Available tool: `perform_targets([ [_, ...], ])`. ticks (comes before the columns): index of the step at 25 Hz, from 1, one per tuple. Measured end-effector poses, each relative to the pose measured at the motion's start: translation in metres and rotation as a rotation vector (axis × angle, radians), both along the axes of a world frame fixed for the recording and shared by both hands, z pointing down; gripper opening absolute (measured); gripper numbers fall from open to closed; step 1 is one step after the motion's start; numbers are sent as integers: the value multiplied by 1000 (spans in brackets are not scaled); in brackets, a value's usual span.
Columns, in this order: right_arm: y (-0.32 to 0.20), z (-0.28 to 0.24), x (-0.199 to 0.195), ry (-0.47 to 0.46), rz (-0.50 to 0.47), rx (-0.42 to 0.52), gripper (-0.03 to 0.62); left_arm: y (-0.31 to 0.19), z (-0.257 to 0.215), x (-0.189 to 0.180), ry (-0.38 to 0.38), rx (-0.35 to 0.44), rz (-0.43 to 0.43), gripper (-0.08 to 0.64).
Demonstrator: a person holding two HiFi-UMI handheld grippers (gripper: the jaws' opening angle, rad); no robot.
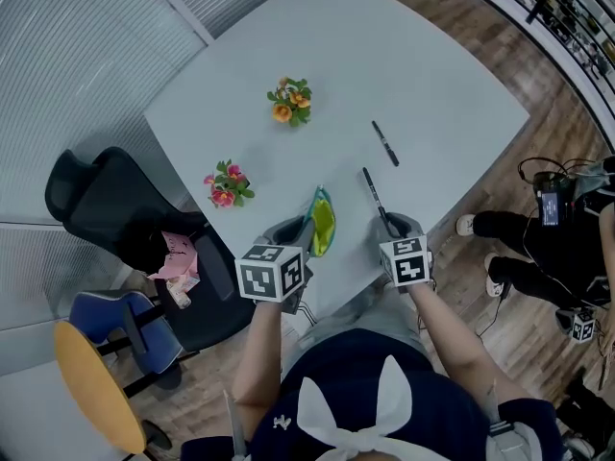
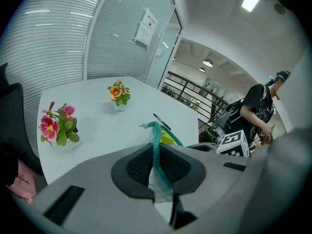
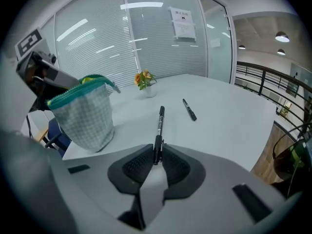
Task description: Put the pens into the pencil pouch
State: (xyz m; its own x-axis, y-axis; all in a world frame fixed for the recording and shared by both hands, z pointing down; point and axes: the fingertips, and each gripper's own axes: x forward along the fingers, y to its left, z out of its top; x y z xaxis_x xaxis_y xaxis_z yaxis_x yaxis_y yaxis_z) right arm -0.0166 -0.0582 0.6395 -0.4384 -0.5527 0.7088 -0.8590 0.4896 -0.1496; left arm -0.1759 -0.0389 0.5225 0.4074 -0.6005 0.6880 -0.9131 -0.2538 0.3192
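Over the smooth table point(image 1: 432, 94), left gripper point(image 2: 155, 152) pinches fabric pouch point(image 3: 85, 118), right gripper point(image 3: 157, 153) clamps slim pen point(image 3: 160, 123).

The pouch point(image 1: 322, 224), apparently on the table point(image 1: 432, 75), lies left of the near pen point(image 1: 373, 190), far pen point(image 1: 385, 144) beyond.

White table point(image 1: 423, 75) bearing an orange-flowered plant point(image 1: 289, 101) and a pink-flowered plant point(image 1: 226, 184), well apart; black office chair point(image 1: 96, 195) at its left edge; wooden floor point(image 1: 557, 133); bystander point(image 1: 524, 248) at right
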Motion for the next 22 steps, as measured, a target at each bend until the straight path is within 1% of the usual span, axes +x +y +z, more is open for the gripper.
perform_targets([
  [6, -6, -34, 15, -71, 29, 38, 63, -1, 3, 1, 4, 2, -5, 51],
  [14, -3, -95, 35, -194, 48, 104, 63, -1, 4, 0, 10, 5, -26, 51],
  [18, 1, -120, 40, -244, 29, 120, 63, -1, 3, 1, 8, 2, -36, 51],
  [22, 5, -137, 40, -269, -17, 131, 63, -1, 5, 2, 9, 1, -46, 50],
])
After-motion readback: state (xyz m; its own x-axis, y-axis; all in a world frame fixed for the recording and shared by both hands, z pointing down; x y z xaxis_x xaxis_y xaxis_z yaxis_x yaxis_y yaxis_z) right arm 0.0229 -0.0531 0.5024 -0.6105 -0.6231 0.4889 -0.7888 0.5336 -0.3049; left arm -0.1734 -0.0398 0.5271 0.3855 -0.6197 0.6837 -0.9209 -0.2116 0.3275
